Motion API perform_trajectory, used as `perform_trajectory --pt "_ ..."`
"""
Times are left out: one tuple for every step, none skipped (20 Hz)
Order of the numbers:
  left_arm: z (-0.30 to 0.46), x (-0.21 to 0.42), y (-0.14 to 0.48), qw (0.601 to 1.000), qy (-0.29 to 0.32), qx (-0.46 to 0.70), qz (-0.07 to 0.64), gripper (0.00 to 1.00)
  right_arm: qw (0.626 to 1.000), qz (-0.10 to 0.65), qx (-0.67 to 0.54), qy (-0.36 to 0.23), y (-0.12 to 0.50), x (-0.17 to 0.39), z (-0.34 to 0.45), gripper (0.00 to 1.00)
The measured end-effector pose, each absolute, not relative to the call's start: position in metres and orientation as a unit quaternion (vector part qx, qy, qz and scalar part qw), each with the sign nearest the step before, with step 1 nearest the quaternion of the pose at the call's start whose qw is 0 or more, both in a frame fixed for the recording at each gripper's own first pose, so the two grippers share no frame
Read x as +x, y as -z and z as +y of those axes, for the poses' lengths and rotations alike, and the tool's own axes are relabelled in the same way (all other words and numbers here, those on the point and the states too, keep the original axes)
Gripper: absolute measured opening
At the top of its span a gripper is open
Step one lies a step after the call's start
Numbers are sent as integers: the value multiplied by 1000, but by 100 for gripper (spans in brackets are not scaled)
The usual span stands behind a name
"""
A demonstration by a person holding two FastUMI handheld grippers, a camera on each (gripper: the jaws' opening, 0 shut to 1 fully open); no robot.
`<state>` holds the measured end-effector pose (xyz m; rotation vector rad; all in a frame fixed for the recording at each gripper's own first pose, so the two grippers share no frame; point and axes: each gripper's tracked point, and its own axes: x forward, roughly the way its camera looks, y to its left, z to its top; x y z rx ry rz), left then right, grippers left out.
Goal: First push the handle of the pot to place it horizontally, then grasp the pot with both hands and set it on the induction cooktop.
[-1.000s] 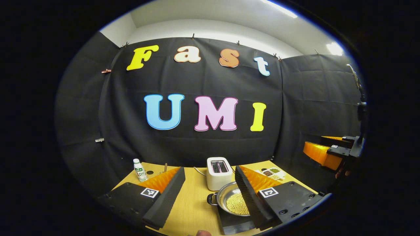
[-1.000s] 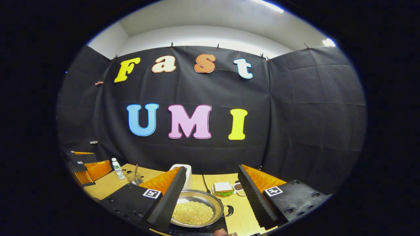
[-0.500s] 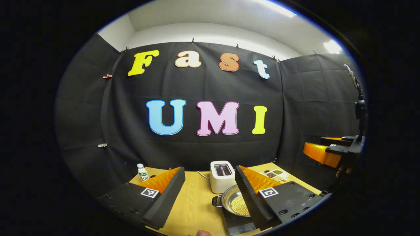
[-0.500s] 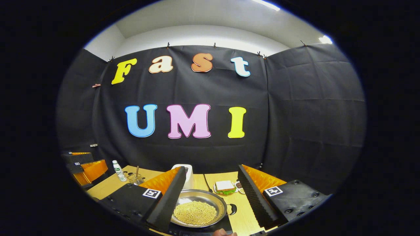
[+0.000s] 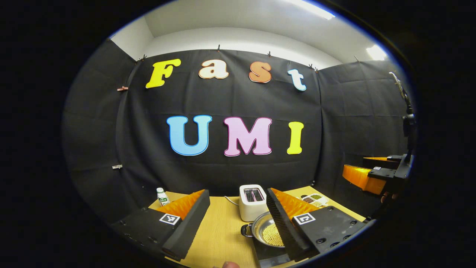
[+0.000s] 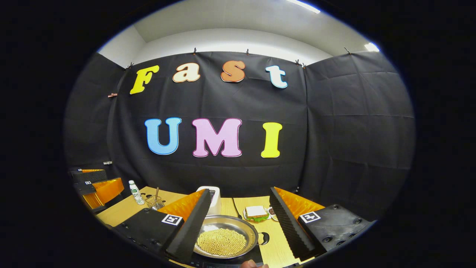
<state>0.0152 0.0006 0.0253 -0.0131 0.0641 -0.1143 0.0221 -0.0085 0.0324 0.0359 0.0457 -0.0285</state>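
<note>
Already the pot (image 5: 268, 233) sits on the induction cooktop (image 5: 269, 254) before the toaster (image 5: 252, 201) in the left gripper view; the left gripper (image 5: 238, 219) gapes empty. Right gripper view: the right gripper (image 6: 240, 219) spreads wide above the pot, holding nothing, seemingly released.

Pots: one, a shallow steel pot (image 6: 227, 240) filled with small yellow beads, near the table's front edge
Induction cooktops: one, a dark slab (image 5: 269, 254) under the pot
Pot side handles seen: one in each view
Toasters: one white toaster (image 5: 252, 202), toward the table's back edge
Bottles: one small white bottle (image 6: 136, 192), near the back left corner
Wire baskets: one (image 6: 154, 202), beside the bottle
Sandwich plates: one (image 6: 256, 213)
Seasoning dishes: one compartment dish (image 5: 313, 199), near the back right corner
Tables: one wooden table (image 5: 219, 232)
</note>
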Motion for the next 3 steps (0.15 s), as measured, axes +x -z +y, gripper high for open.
perform_trajectory --pt "-1 16 -24 998 58 -6 33 95 999 24 20 13 -31 22 -8 98" --pt "0 15 -25 998 57 -5 33 95 999 25 21 13 -31 22 -9 100" --pt "-2 16 -23 998 58 -6 34 95 999 27 22 13 -30 21 -10 100"
